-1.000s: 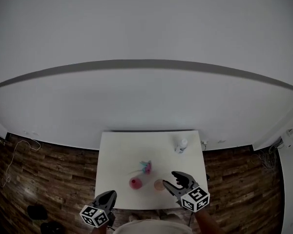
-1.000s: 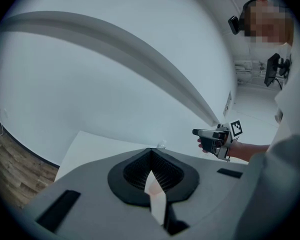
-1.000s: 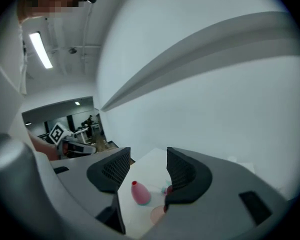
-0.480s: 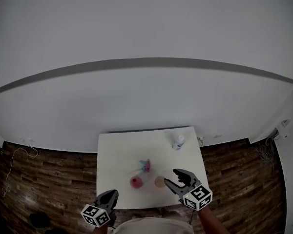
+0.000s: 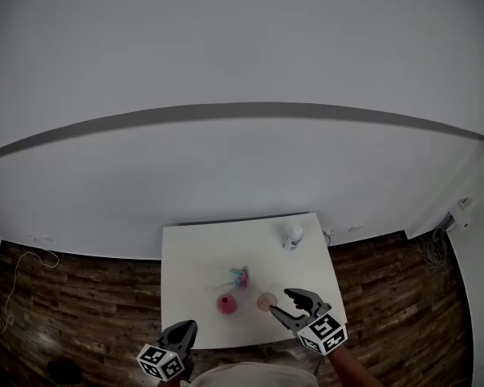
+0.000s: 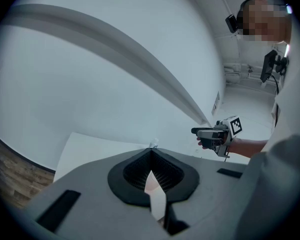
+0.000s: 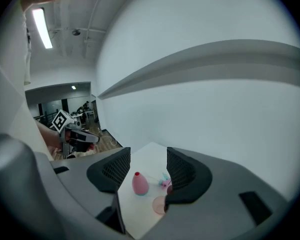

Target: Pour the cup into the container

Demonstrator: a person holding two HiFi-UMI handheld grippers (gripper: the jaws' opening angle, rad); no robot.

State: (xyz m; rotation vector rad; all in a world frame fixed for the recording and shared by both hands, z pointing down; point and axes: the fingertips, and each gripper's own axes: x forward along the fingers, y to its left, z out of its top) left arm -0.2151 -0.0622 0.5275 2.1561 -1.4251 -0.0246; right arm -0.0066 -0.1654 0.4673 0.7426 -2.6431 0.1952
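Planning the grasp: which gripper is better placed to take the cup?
Right. The right gripper hangs open just beside the cup, jaws facing it; the left gripper is shut, at the table's near edge, farther from it.

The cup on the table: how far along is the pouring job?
Nothing looks done yet: the cup stands on the table, unheld. In hand: the right claw hangs open close to it. Left to do: grip, lift and pour, probably into the pink cone-shaped container beside it.
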